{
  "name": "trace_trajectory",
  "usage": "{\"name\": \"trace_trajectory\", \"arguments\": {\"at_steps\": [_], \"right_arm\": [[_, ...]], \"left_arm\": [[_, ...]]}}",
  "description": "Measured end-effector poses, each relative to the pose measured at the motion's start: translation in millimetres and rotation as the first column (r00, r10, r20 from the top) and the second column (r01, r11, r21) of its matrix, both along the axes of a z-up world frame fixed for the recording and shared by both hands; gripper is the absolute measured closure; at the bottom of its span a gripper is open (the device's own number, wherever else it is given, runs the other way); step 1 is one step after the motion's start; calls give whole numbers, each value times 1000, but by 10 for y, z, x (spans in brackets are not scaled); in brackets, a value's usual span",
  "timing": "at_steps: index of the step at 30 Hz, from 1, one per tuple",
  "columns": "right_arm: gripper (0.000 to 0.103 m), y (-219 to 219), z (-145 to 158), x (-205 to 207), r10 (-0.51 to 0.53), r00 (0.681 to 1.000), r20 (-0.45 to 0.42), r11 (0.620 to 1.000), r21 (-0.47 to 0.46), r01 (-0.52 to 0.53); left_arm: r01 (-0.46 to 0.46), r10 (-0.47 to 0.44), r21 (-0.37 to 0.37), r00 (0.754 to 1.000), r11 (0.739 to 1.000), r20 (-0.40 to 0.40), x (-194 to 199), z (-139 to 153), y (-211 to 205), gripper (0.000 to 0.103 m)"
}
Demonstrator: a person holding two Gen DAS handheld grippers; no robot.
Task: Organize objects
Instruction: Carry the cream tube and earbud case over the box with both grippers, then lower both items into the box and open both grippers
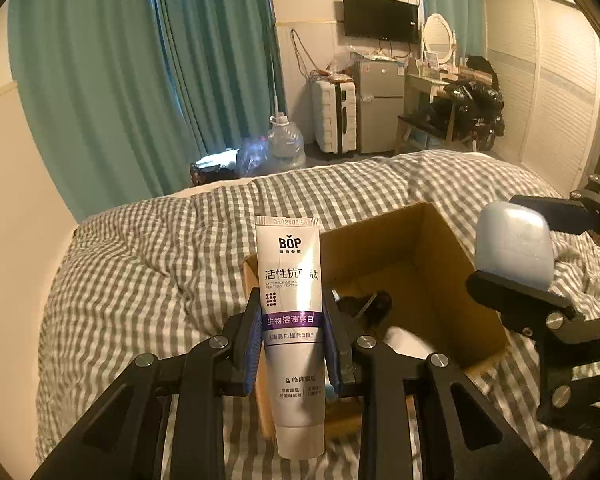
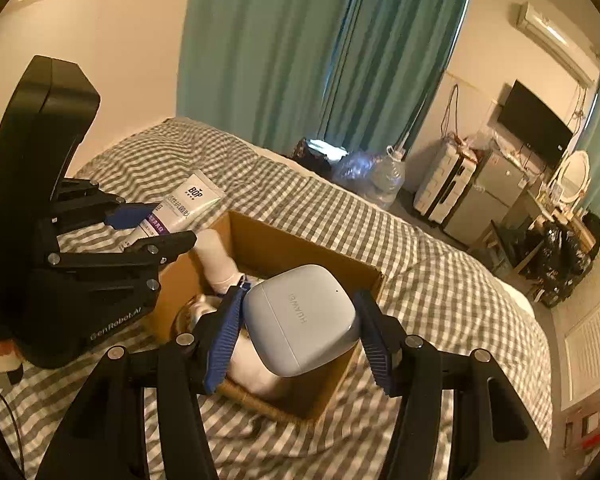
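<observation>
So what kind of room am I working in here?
Most likely a lived-in bedroom: a bed with a checked cover bears the cardboard box, teal curtains hang behind it, and a dressing table with an oval mirror stands beside a wall TV.

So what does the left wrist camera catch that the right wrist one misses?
Only the left view shows the toothpaste tube's full front label. Only the right view shows the wall air conditioner and the white bottle in the cardboard box. Both show the box, tube, the earbud case, both tools, the checked bedspread and TV.
</observation>
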State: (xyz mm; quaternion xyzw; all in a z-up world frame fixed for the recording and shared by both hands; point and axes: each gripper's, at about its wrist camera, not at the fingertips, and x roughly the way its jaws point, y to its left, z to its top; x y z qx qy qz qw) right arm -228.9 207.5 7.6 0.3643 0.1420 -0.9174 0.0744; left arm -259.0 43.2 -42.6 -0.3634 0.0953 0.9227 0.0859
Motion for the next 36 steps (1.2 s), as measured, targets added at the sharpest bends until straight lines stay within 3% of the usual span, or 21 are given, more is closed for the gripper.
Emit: {"name": "trace_trajectory", "arguments": {"at_steps": [11,16,28,36], "right_arm": [[47,143,-608,-718,-3,994,105,1000,-4,4],[47,225,-798,-822,-6,991,134,1000,-7,7],[47,304,-941,-854,-13,988,151,1000,8,12],[47,335,-1026,-952,-21,987,160,999,40,14]], "left_arm": [[15,-12,-60,998,998,65,-576,-493,107,76],[30,-27,-119,999,992,31,-659,-584,206,76],[75,-69,-61,994,995,89,-986,-683,283,76],[110,-102,-66,988,992,114,-1057,-804,326,76]]}}
